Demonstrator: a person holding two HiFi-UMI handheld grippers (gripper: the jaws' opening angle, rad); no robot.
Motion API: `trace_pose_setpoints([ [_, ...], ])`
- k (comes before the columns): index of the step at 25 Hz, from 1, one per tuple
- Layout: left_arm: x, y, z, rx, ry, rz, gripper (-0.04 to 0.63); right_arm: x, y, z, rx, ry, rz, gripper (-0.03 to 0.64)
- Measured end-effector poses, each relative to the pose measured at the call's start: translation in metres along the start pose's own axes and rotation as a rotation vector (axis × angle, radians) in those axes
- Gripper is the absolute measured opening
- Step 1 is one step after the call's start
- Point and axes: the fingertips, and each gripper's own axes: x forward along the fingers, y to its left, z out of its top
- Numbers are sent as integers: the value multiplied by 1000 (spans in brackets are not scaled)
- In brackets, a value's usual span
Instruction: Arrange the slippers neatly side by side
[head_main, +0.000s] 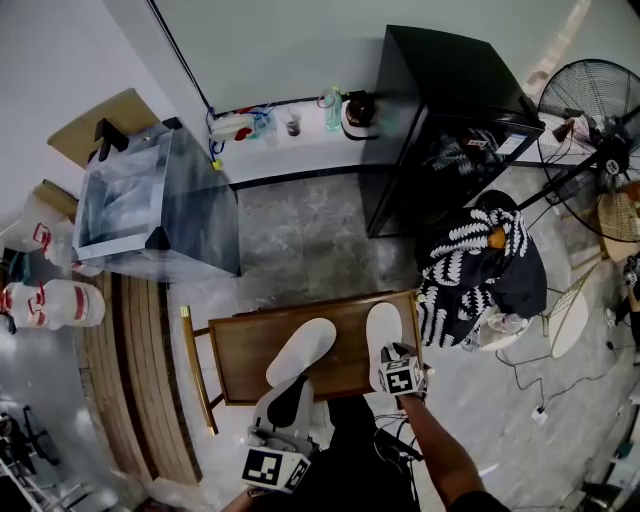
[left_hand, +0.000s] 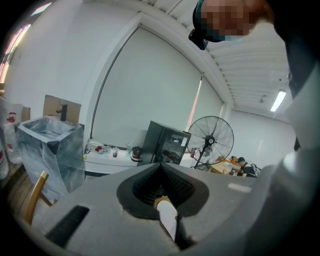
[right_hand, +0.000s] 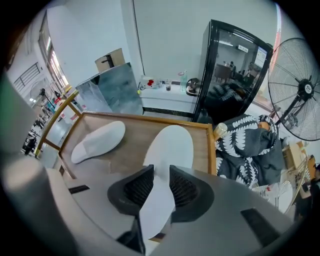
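The left gripper (left_hand: 161, 169) points across a pale room, seen from its own camera. Its black ribbed jaws stand close together in a narrow wedge, pinching the thin edge of a white slipper (left_hand: 169, 220) deep between them. Beyond the gripper's grey body are a plastic-wrapped grey box (left_hand: 50, 145) at left, a low white ledge (left_hand: 107, 152) with small bottles, a black cabinet (left_hand: 167, 145) and a standing fan (left_hand: 212, 137). All of them are set against a large pale window blind (left_hand: 150, 90).

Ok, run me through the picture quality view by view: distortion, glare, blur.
Head view: strong fisheye, the fan squashed at the edge. Left gripper view: dark rounded corners, a mosaic patch at top, the ceiling light blown out. Right gripper view: same bending, the black cabinet mirrors the room, the far slipper crisp.
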Motion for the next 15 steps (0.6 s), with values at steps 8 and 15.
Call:
trace_pose_setpoints([
  [8, -16, 1, 10, 14, -23, -29, 17, -39, 3, 17, 97, -114, -63, 95],
  [15, -41, 10, 25, 38, -62, -52, 17, -87, 21, 41, 210, -279, -105, 35],
])
